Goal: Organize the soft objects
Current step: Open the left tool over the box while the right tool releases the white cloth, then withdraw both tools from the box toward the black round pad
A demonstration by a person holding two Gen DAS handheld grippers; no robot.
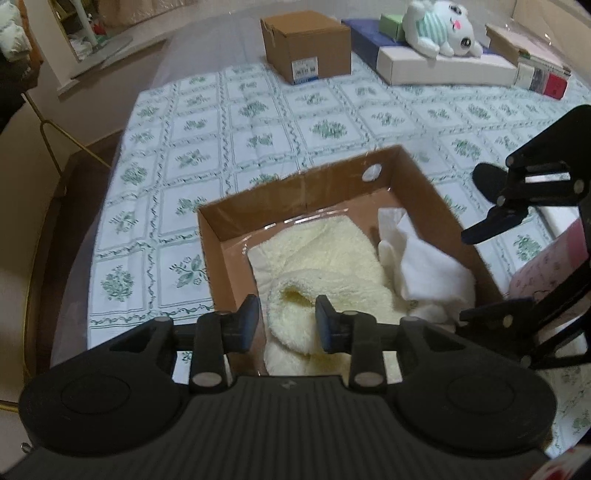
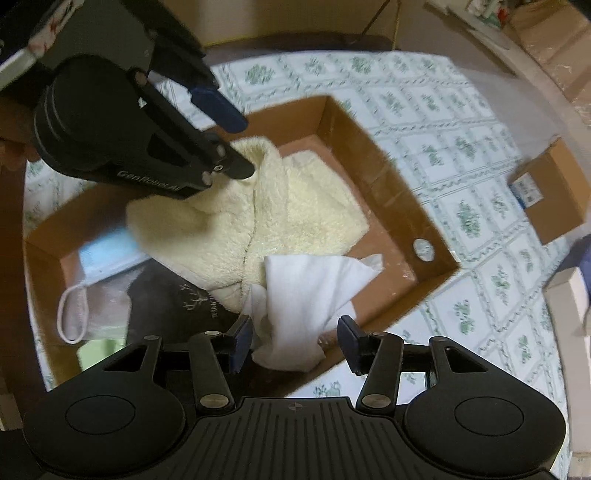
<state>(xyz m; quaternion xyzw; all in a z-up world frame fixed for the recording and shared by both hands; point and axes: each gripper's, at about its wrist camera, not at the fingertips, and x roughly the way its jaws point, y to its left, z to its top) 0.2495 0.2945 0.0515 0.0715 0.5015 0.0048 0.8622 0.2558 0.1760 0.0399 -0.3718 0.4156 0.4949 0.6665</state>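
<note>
An open cardboard box (image 1: pixel 210 236) stands on a green-patterned tablecloth (image 1: pixel 184 147). Inside lie a cream fleece garment (image 1: pixel 325 258) and a white cloth (image 1: pixel 424 266). My left gripper (image 1: pixel 288 321) hangs open over the fleece, its pads clear of it. The right gripper (image 1: pixel 464 276) shows at the box's right side. In the right wrist view my right gripper (image 2: pixel 295 341) is open above the white cloth (image 2: pixel 306 288), which lies loose between the fingers. The left gripper (image 2: pixel 242 147) stands over the fleece (image 2: pixel 295 199). A dark cloth (image 2: pixel 173 299) and a face mask (image 2: pixel 107 254) also lie in the box (image 2: pixel 369 147).
At the table's far side stand a small closed carton (image 1: pixel 306 44), a white flat box (image 1: pixel 443 70) with a plush toy (image 1: pixel 439 26) on it, and stacked books (image 1: pixel 543 77). A pink package (image 1: pixel 546 266) sits right of the box.
</note>
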